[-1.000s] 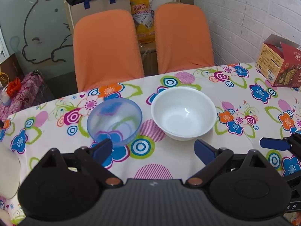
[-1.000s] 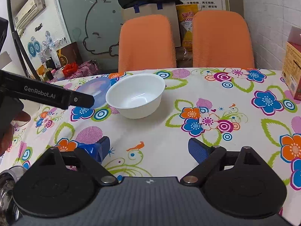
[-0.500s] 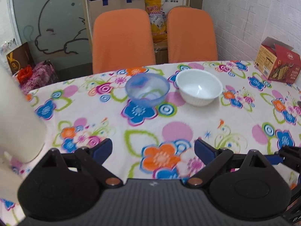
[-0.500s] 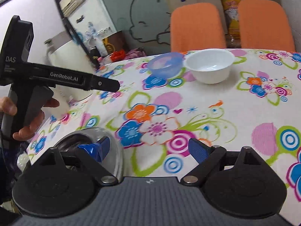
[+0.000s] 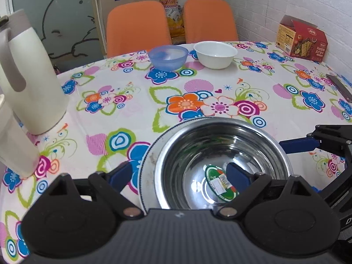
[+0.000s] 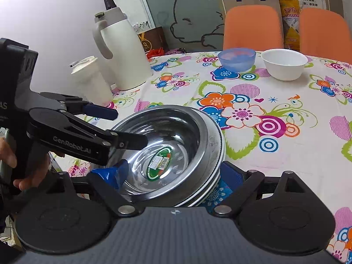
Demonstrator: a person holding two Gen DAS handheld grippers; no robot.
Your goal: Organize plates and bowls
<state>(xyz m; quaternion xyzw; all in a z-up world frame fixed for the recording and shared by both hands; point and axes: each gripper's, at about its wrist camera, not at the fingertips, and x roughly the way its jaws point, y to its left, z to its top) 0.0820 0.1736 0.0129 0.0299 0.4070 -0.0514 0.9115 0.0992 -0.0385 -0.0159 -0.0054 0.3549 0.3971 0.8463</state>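
Right wrist: both hand-held grippers (image 6: 173, 173) (image 6: 129, 127) spread, straddling steel bowl (image 6: 167, 145) rim.

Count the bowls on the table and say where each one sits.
3. The steel bowl sits nearest, on a stack of plates. The blue bowl and the white bowl stand side by side at the far edge, before the orange chairs. More may be hidden under the steel bowl.

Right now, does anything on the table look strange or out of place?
Yes, one small thing. The steel bowl, resting on a stack of plates, has a green product label with a barcode stuck to its inner bottom. Nothing looks spilled, tipped or broken; the blue bowl and white bowl stand upright.
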